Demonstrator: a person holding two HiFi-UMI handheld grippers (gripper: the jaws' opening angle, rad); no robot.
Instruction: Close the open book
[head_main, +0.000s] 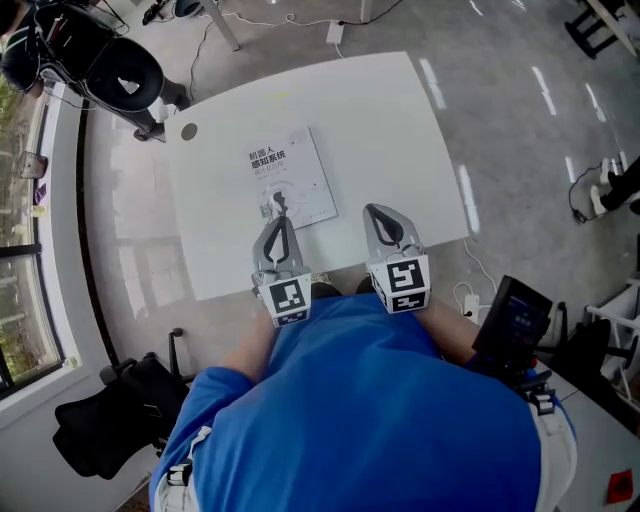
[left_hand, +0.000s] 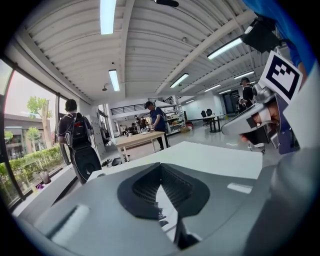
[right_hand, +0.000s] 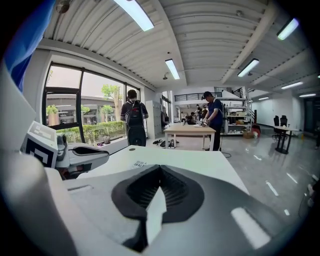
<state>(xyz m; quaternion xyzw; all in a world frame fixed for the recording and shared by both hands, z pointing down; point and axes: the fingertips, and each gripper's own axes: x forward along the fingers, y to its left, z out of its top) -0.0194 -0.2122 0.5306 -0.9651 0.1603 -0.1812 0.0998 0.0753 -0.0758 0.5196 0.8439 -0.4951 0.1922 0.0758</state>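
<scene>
In the head view the near corner of the book (head_main: 292, 187) lies under the tip of the left gripper (head_main: 279, 214), so whether they touch cannot be told. Nearer than the book, the bench (head_main: 390, 130) edge is covered by that gripper, the right gripper (head_main: 376, 212) and the person's blue shirt (head_main: 370, 400). The print below the book's title is too small to read. In the left gripper view only a sliver of the book shows.

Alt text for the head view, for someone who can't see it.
A person in a blue shirt holds two grippers, jaws shut and empty, at the near edge of a white table. A closed book lies cover up at the tip of the left gripper; the right gripper points at bare tabletop.
</scene>
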